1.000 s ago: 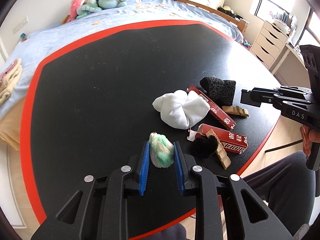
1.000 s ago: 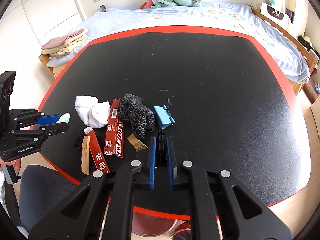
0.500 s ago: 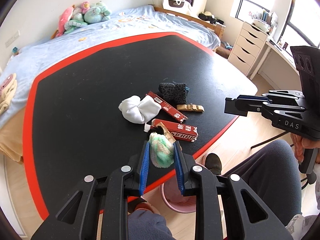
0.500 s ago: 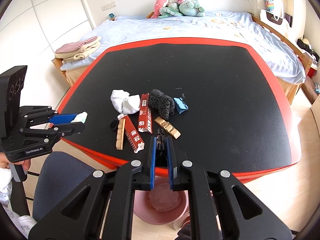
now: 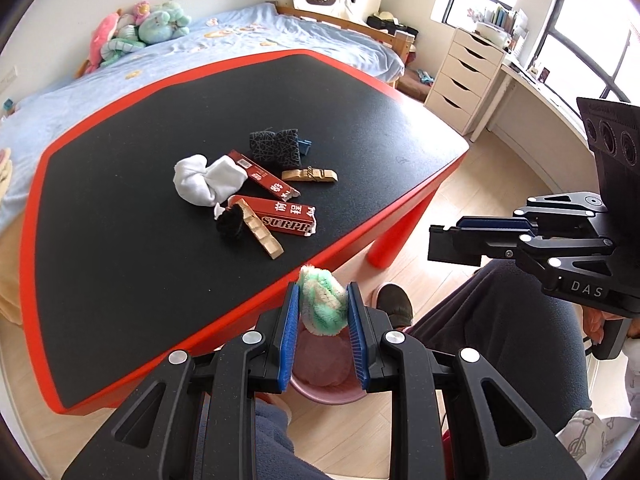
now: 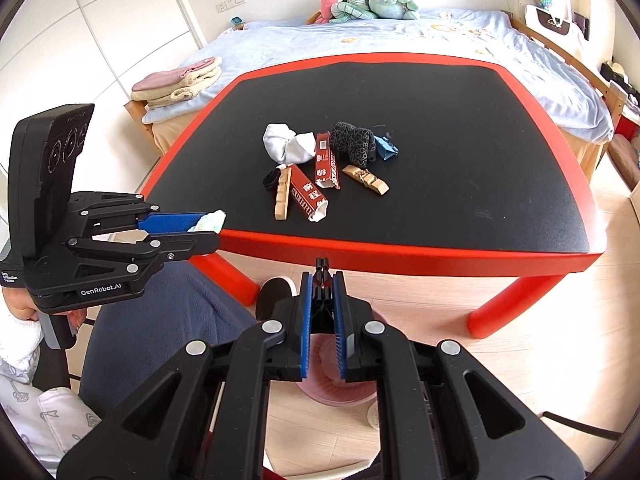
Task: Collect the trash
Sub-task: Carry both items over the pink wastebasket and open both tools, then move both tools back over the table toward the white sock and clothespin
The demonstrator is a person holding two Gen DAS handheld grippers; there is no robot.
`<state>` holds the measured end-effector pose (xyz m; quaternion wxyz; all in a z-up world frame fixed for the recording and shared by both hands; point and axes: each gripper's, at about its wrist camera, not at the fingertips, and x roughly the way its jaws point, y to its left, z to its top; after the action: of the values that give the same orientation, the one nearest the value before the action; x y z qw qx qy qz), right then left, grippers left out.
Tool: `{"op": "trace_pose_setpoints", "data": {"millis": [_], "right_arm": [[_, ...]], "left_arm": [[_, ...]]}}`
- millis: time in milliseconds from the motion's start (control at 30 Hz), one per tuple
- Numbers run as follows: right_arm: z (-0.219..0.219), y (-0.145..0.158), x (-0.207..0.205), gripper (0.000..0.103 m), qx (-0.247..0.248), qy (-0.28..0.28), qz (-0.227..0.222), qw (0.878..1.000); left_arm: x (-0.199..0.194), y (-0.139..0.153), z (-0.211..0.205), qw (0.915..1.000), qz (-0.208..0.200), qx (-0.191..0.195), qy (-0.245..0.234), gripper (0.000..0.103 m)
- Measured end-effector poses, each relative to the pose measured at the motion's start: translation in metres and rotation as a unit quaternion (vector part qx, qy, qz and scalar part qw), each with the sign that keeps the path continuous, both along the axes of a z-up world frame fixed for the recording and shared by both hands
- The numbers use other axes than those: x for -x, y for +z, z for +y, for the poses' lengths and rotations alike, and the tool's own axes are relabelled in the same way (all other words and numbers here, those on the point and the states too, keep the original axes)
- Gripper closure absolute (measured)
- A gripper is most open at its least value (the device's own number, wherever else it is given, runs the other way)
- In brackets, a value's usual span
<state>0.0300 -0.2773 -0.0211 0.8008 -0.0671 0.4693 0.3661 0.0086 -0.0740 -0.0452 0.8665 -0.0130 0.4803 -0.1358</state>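
My left jaws [image 5: 323, 300] are clamped on a crumpled green-and-white paper wad [image 5: 322, 305], its blue pads pressing it from both sides. I hold it off the near edge of the black bench with the red rim [image 5: 120, 184], directly above the pink plastic waste bin [image 5: 320, 372] on the pale wooden floor [image 5: 440, 184].

My right jaws [image 6: 322, 280] are drawn narrow around a small black clip-like object [image 6: 321, 276] whose tip pokes out past the pads. They too hang over the pink waste bin [image 6: 332, 364], just off the near rim of the bench [image 6: 440, 200].

Taking the bench as the landmark: near its middle sits a cluster of leftovers. A balled white cloth [image 5: 206, 182] lies on the cluster's left, touching a long red carton with white print [image 5: 262, 174]. A second red carton [image 5: 280, 216] lies nearer the bench's front edge, with a black fuzzy tuft [image 5: 229, 222] and a tan wooden clothespin [image 5: 262, 234] against its left end. Another wooden clothespin [image 5: 310, 176] lies to the right of the first carton. Behind that, farther from the front edge, sits a black patterned fabric roll [image 5: 275, 147], with a small blue clip [image 6: 386, 148] touching its right side.

Beyond the bench's far edge stands a bed with a light blue sheet [image 6: 400, 36], plush toys [image 6: 366, 0] piled at its head.
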Motion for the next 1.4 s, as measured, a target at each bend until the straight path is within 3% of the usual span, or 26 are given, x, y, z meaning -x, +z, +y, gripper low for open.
{"op": "trace_pose_setpoints", "data": {"millis": [267, 333, 367, 400, 467, 500, 600, 1400], "right_arm": [[0.000, -0.006, 0.009, 0.092, 0.004, 0.011, 0.012, 1.000], [-0.002, -0.007, 0.007, 0.069, 0.016, -0.002, 0.006, 1.000], [-0.005, -0.007, 0.006, 0.035, 0.015, -0.011, 0.002, 1.000], [-0.008, -0.006, 0.006, 0.017, 0.009, -0.016, -0.001, 1.000], [-0.009, -0.006, 0.004, 0.011, 0.015, -0.023, -0.005, 1.000], [-0.010, -0.006, 0.003, 0.009, 0.021, -0.026, -0.007, 0.999], [-0.011, -0.007, 0.002, 0.006, 0.023, -0.030, -0.006, 0.999], [-0.001, -0.008, -0.009, 0.005, 0.025, -0.012, -0.004, 1.000]], "left_arm": [[0.007, -0.001, -0.013, 0.9999, 0.008, 0.003, -0.015, 0.076], [0.007, -0.003, -0.013, 0.9999, 0.010, -0.002, -0.011, 0.062], [0.006, -0.003, -0.011, 0.9999, 0.010, -0.004, -0.007, 0.042], [0.007, -0.002, -0.009, 1.0000, 0.007, -0.004, 0.000, 0.027], [0.007, -0.001, -0.005, 0.9999, 0.001, -0.006, 0.013, 0.014], [0.008, 0.000, -0.003, 0.9998, -0.003, -0.007, 0.018, 0.013], [0.008, 0.001, 0.001, 0.9996, -0.004, -0.010, 0.026, 0.008], [0.000, 0.005, 0.022, 0.9985, -0.007, -0.009, 0.053, 0.008]]}}
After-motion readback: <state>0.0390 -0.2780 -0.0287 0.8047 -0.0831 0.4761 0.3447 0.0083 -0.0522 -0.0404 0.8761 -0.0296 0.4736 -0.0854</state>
